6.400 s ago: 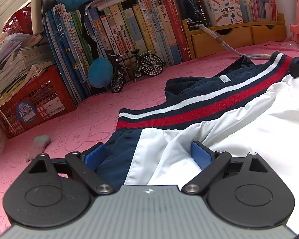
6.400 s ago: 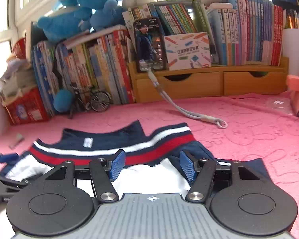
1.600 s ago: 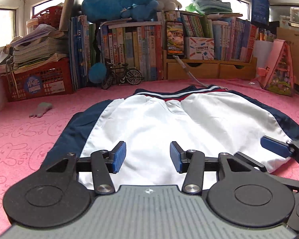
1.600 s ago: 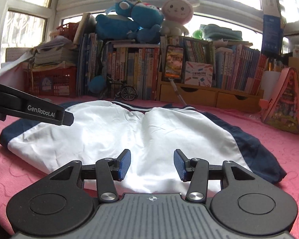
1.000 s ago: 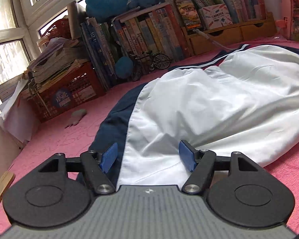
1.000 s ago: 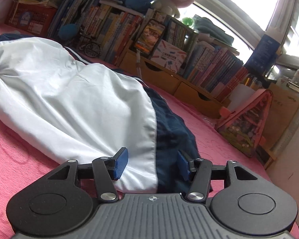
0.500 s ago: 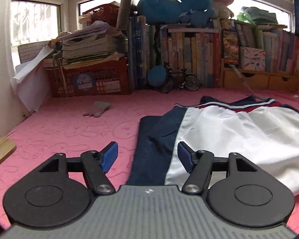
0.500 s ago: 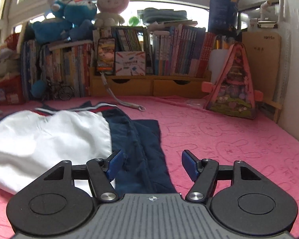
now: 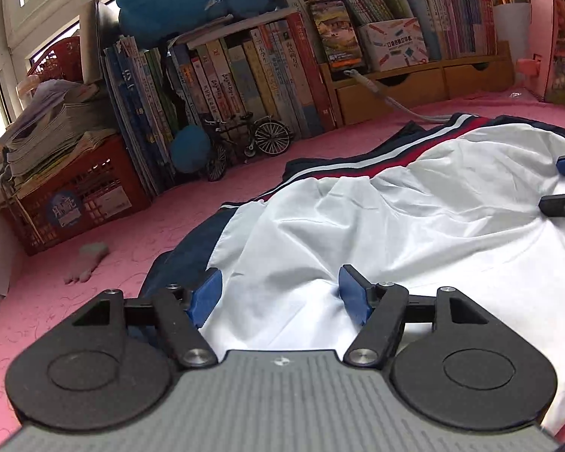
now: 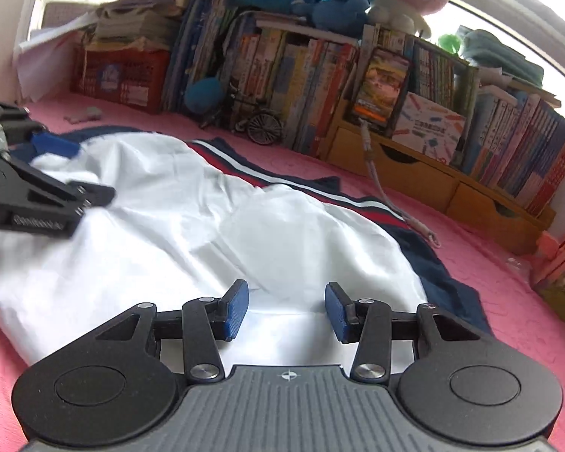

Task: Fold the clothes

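White shorts (image 9: 414, 218) with navy side panels and a red, white and navy waistband (image 9: 395, 162) lie spread on the pink mat (image 9: 132, 233). My left gripper (image 9: 278, 297) hovers over their left part. Its jaws are opening, with the navy and white seam lying loose between the pads. My right gripper (image 10: 287, 310) hangs over the white cloth (image 10: 207, 226) near the right navy panel. Its jaws are closing, with flat cloth below them and nothing pinched. Each gripper shows in the other's view, the right gripper (image 9: 563, 182) at the right edge, the left gripper (image 10: 79, 169) at the left edge.
Books line the back wall behind a model bicycle (image 9: 245, 143) and a blue ball (image 9: 186, 147). A red crate (image 9: 75, 196) with paper stacks stands at left, wooden drawers (image 9: 425, 83) and a pink box (image 9: 557, 49) at right. A cable (image 10: 395, 203) trails onto the mat. A small grey thing (image 9: 88, 256) lies at left.
Both grippers have swung inward from the navy side edges to over the white middle. The left jaws stand wider than half a second ago, the right jaws narrower.
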The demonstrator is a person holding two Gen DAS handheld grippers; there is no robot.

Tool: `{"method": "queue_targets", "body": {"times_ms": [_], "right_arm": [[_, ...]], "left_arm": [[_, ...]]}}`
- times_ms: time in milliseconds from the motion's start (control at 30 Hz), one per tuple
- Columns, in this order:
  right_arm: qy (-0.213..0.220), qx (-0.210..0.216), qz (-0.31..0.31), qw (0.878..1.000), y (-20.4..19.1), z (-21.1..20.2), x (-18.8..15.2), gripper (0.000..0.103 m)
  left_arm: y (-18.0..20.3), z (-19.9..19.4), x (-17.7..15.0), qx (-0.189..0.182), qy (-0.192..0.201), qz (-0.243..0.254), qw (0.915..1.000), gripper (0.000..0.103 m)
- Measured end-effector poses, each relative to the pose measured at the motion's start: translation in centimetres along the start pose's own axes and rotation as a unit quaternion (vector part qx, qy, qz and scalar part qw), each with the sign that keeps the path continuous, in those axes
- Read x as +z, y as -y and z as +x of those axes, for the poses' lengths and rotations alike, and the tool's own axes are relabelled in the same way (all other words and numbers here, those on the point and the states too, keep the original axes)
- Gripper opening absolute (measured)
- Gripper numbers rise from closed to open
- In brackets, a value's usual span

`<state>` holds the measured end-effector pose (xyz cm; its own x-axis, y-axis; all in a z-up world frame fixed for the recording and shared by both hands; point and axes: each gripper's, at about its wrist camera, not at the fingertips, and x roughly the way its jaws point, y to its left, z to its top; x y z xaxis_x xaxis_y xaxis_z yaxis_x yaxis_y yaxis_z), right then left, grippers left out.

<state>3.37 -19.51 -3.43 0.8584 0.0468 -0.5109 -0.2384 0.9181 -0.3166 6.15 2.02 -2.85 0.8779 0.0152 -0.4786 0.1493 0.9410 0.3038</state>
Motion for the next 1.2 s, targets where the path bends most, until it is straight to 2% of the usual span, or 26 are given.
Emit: {"method": "queue_targets", "body": {"times_ms": [100, 200, 333, 400, 467, 500, 567, 633, 700, 767, 833, 900, 967, 1000, 1033, 1100, 1133, 1200], "right_arm": [[-0.011, -0.057, -0.003, 0.998, 3.1, 0.8, -0.8, 0.045], [-0.038, -0.117, 0.010, 0.992, 6.7, 1.8, -2.0, 0.045], [-0.082, -0.160, 0.078, 0.981, 12.0, 2.6, -4.3, 0.045], [-0.095, -0.175, 0.112, 0.974, 13.7, 2.0, -4.7, 0.044], [-0.073, -0.158, 0.160, 0.972, 14.7, 0.4, -4.3, 0.044], [-0.058, -0.126, 0.181, 0.974, 14.7, -0.3, -3.6, 0.044], [-0.026, -0.055, 0.222, 0.973, 14.5, -1.5, -2.0, 0.044], [-0.007, 0.027, 0.232, 0.972, 12.7, -1.2, -0.2, 0.044], [-0.005, 0.095, 0.222, 0.970, 10.2, -0.2, 1.5, 0.044], [-0.013, 0.135, 0.200, 0.970, 7.8, 1.2, 2.9, 0.044], [-0.034, 0.146, 0.174, 0.973, 5.8, 3.2, 3.9, 0.044], [-0.054, 0.134, 0.167, 0.975, 5.4, 5.5, 4.3, 0.044], [-0.067, 0.105, 0.171, 0.977, 6.1, 7.5, 4.4, 0.040], [-0.069, 0.094, 0.175, 0.977, 6.8, 8.4, 4.3, 0.036], [-0.071, 0.084, 0.181, 0.977, 7.6, 9.2, 4.1, 0.027], [-0.076, 0.056, 0.189, 0.977, 8.9, 10.5, 3.8, 0.023], [-0.078, 0.059, 0.203, 0.974, 9.7, 10.9, 3.5, 0.020], [-0.074, 0.068, 0.236, 0.967, 10.8, 10.8, 3.0, 0.019]], "left_arm": [[-0.8, 0.1, 0.0, -0.014, -0.002, 0.000, 0.9999, 0.079], [-1.8, 0.0, 0.0, -0.030, -0.007, -0.026, 0.9992, 0.079], [-4.7, -0.5, 0.1, -0.064, -0.013, -0.109, 0.9919, 0.078], [-6.4, -1.2, 0.4, -0.081, -0.012, -0.166, 0.9828, 0.070], [-6.8, -1.8, 1.1, -0.106, -0.005, -0.189, 0.9762, 0.069], [-6.6, -2.1, 1.6, -0.120, 0.000, -0.189, 0.9746, 0.069], [-4.4, -1.8, 2.6, -0.126, -0.005, -0.147, 0.9811, 0.069], [-2.3, -1.0, 3.4, -0.126, -0.012, -0.102, 0.9867, 0.068], [-1.1, 0.8, 3.7, -0.118, -0.027, -0.081, 0.9893, 0.061], [-1.4, 2.8, 3.9, -0.102, -0.042, -0.093, 0.9896, 0.057], [-2.6, 4.2, 4.1, -0.084, -0.046, -0.110, 0.9894, 0.057], [-3.5, 5.5, 4.0, -0.054, -0.050, -0.106, 0.9916, 0.053], [-4.2, 6.5, 3.7, -0.058, -0.056, -0.103, 0.9914, 0.054], [-4.4, 6.7, 3.5, -0.059, -0.057, -0.100, 0.9916, 0.054], [-4.3, 6.8, 3.4, -0.059, -0.056, -0.095, 0.9921, 0.054], [-4.2, 6.8, 3.4, -0.059, -0.054, -0.092, 0.9925, 0.054], [-4.3, 6.6, 3.5, -0.058, -0.054, -0.098, 0.9920, 0.054], [-4.4, 5.5, 3.8, -0.056, -0.048, -0.112, 0.9910, 0.052]]}}
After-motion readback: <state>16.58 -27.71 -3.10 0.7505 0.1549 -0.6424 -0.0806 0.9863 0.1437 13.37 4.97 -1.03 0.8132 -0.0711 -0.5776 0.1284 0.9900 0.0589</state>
